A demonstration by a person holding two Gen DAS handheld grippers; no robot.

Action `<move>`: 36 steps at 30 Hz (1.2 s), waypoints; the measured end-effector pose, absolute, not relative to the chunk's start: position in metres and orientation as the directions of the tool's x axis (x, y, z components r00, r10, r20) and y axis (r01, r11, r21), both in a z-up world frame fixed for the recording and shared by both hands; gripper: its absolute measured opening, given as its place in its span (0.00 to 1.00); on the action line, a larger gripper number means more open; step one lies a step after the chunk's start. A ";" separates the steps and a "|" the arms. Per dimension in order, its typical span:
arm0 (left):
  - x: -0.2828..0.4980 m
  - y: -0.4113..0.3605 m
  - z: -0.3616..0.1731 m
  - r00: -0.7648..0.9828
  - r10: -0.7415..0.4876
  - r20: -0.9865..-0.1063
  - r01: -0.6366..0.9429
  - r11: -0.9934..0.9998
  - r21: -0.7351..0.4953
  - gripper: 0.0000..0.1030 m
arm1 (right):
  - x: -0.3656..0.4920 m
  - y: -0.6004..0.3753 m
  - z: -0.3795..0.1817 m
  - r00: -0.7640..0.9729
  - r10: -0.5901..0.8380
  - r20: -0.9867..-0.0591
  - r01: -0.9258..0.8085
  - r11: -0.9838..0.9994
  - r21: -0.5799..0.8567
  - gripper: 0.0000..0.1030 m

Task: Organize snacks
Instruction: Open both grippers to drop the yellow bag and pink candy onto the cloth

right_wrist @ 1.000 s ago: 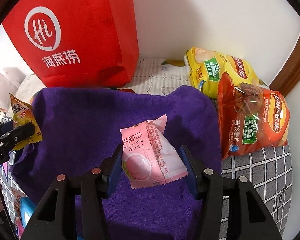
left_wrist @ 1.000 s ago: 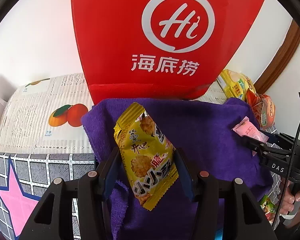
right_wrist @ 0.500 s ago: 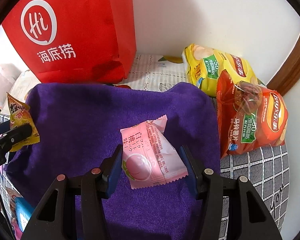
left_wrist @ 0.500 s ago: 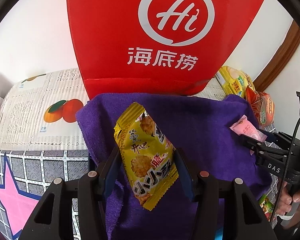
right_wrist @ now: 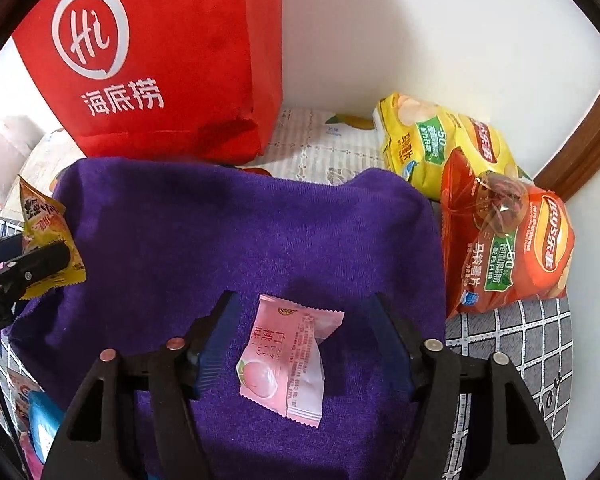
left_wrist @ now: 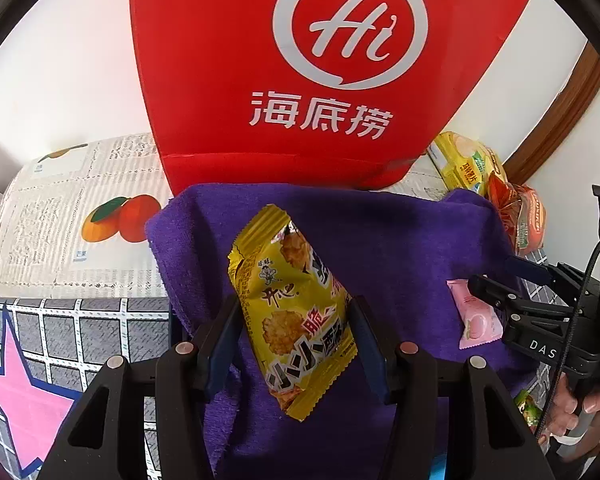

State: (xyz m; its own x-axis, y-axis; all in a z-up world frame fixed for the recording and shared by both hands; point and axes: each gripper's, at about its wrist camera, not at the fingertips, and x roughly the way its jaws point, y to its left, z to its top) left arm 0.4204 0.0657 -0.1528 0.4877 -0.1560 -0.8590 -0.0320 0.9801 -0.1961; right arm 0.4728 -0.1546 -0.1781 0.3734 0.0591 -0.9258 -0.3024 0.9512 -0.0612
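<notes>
- Left wrist view: the left gripper (left_wrist: 292,336) has its jaws partly closed on a yellow snack packet (left_wrist: 294,320), both blue pads pressing its sides, the packet standing tilted with its top leaning away to the left.
- Beneath and beyond the jaws lies a purple towel (left_wrist: 380,240); behind that stands a red paper bag (left_wrist: 300,72).
- Off to the right of the jaws, the right gripper (left_wrist: 496,292) sits over a pink candy packet (left_wrist: 476,320) on the towel; a hand (left_wrist: 580,412) grips its handle.
- Further right, past the towel's edge, are a yellow chip bag (left_wrist: 464,164) and an orange chip bag (left_wrist: 524,220).
- Right wrist view: the right gripper (right_wrist: 304,340) has its jaws opening, the pink candy packet (right_wrist: 288,360) lying flat on the purple towel (right_wrist: 240,232) between them, clear of both pads.
- To the left of the jaws, the left gripper (right_wrist: 40,264) holds the yellow snack packet (right_wrist: 46,236) over the towel's edge.
- Right of the jaws, the orange chip bag (right_wrist: 508,248) lies just beside the towel, with the yellow chip bag (right_wrist: 440,144) behind it; the red paper bag (right_wrist: 160,60) stands beyond.
</notes>
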 end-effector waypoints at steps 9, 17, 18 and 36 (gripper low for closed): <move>0.415 0.061 -0.135 0.525 -0.176 -0.833 -0.003 0.978 -0.209 0.64 | 0.465 -0.155 -0.159 0.418 0.073 -0.906 -0.285 0.957 -0.054 0.67; 0.410 0.057 -0.122 0.545 -0.160 -0.823 -0.008 0.981 -0.196 0.65 | 0.455 -0.150 -0.137 0.488 0.098 -0.867 -0.290 0.955 -0.055 0.67; 0.410 0.056 -0.121 0.546 -0.154 -0.824 -0.011 0.982 -0.191 0.65 | 0.456 -0.150 -0.135 0.494 0.101 -0.863 -0.286 0.957 -0.052 0.67; 0.390 0.050 -0.087 0.671 -0.172 -0.721 0.032 0.978 -0.204 0.65 | 0.442 -0.158 -0.096 0.534 0.253 -0.806 -0.295 0.950 0.102 0.56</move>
State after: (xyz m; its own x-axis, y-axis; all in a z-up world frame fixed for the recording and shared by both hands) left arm 0.3901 0.0497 -0.0866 0.6709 -0.1722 -0.7213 0.0317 0.9784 -0.2041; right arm 0.4421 -0.1580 -0.0958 0.5344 0.2531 -0.8064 -0.2952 0.9499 0.1024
